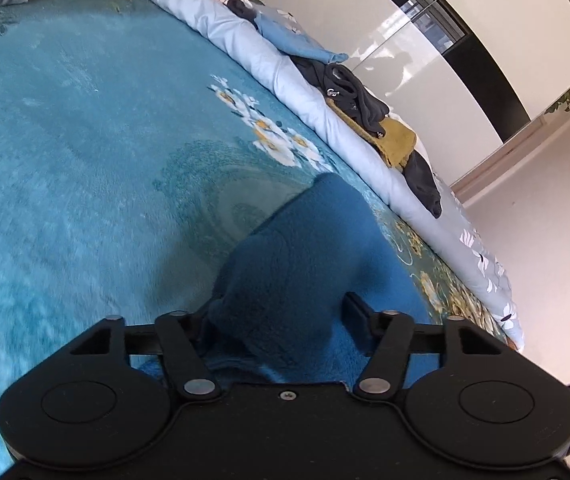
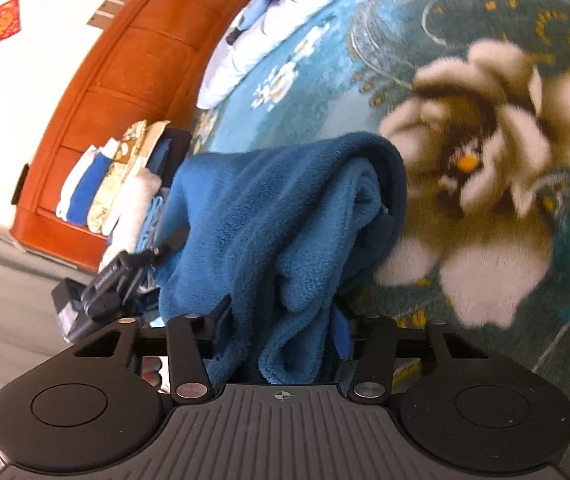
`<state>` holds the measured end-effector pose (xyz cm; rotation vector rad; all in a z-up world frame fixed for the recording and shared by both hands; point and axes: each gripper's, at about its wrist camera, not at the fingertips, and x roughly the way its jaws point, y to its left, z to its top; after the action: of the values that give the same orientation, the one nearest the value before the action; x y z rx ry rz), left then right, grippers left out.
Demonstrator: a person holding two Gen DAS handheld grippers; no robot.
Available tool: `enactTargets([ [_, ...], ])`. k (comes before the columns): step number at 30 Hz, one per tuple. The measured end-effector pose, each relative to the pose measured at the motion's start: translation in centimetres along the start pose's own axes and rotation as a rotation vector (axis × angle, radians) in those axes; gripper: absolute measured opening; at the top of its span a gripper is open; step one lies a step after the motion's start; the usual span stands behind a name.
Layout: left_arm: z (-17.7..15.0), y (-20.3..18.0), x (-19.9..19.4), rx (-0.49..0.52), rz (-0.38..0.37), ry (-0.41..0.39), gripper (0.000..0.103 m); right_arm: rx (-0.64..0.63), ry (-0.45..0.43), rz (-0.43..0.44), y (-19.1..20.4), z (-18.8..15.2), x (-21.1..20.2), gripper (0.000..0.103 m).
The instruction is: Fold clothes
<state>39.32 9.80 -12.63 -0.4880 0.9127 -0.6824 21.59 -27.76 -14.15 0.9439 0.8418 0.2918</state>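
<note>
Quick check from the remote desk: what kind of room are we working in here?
Most likely a bedroom. The blue fleece garment lies on a bed with a plush floral blanket, a rolled pale duvet runs along its far edge, and glossy wardrobe doors stand beyond.

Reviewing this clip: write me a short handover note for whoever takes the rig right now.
Left claw: dark blue fleece garment bunched between its fingers; grip unclear.
Right claw: shut on the same fleece, which hangs bunched.
Fleece sits over the teal floral plush blanket.
Folded stack lies by the orange wooden headboard.
Unfolded dark and yellow clothes wait on the pale quilt.
Left: fold this one.
</note>
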Motion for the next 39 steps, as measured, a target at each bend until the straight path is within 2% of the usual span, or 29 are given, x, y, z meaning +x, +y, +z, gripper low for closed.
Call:
enactTargets([
  [5, -3.3, -1.8, -1.8, -0.012, -0.001, -0.014, 0.05, -0.077, -0.014, -0.053, -0.2, 2.4, -2.2, 0.04],
  [10, -7.8, -4.0, -3.5, -0.035, -0.009, -0.028, 0.049, -0.19, -0.006, -0.119, 0.1, 4.2, -3.7, 0.04],
  [14, -9.5, -3.7, -4.0, -0.093, 0.003, -0.077, 0.05, -0.206, 0.019, -0.123, -0.4, 4.4, -3.6, 0.046],
  [17, -9.5, -3.1, -4.6, -0.137, -0.008, -0.104, 0.052, -0.225, 0.009, -0.123, -0.2, 4.1, -4.0, 0.048],
  [21, -9.1, -4.1, -6.1, -0.076, 0.017, -0.119, 0.054, -0.309, -0.034, -0.129, 0.9, 3.7, -6.1, 0.053],
  [24, -8.9, -4.3, -8.1, -0.053, 0.019, -0.172, 0.058, -0.337, -0.048, -0.109, 1.3, 3.2, -7.7, 0.057],
  [26, -8.5, -4.2, -9.1, -0.051, 0.015, -0.212, 0.066, -0.34, -0.036, -0.097, 1.2, 2.4, -8.3, 0.058],
  [28, -7.9, -4.2, -9.5, -0.049, 0.021, -0.232, 0.066, -0.344, -0.018, -0.087, 1.1, 1.6, -8.5, 0.058],
  [32, -6.8, -4.5, -8.3, -0.02, 0.052, -0.211, 0.066, -0.354, 0.015, -0.057, 1.3, 0.3, -8.0, 0.057],
  [34, -6.6, -4.8, -7.4, -0.01, 0.055, -0.196, 0.064, -0.365, 0.02, -0.046, 1.6, 0.0, -7.7, 0.055],
  [36, -6.7, -5.3, -6.6, 0.013, 0.045, -0.187, 0.059, -0.391, 0.017, -0.032, 2.1, -0.2, -7.7, 0.043],
  [38, -6.9, -5.8, -6.3, 0.04, 0.039, -0.193, 0.045, -0.443, 0.007, -0.019, 2.9, -0.3, -7.8, 0.039],
  [39, -7.0, -6.0, -6.3, 0.048, 0.034, -0.199, 0.043, -0.469, 0.003, -0.016, 3.3, -0.4, -7.9, 0.038],
])
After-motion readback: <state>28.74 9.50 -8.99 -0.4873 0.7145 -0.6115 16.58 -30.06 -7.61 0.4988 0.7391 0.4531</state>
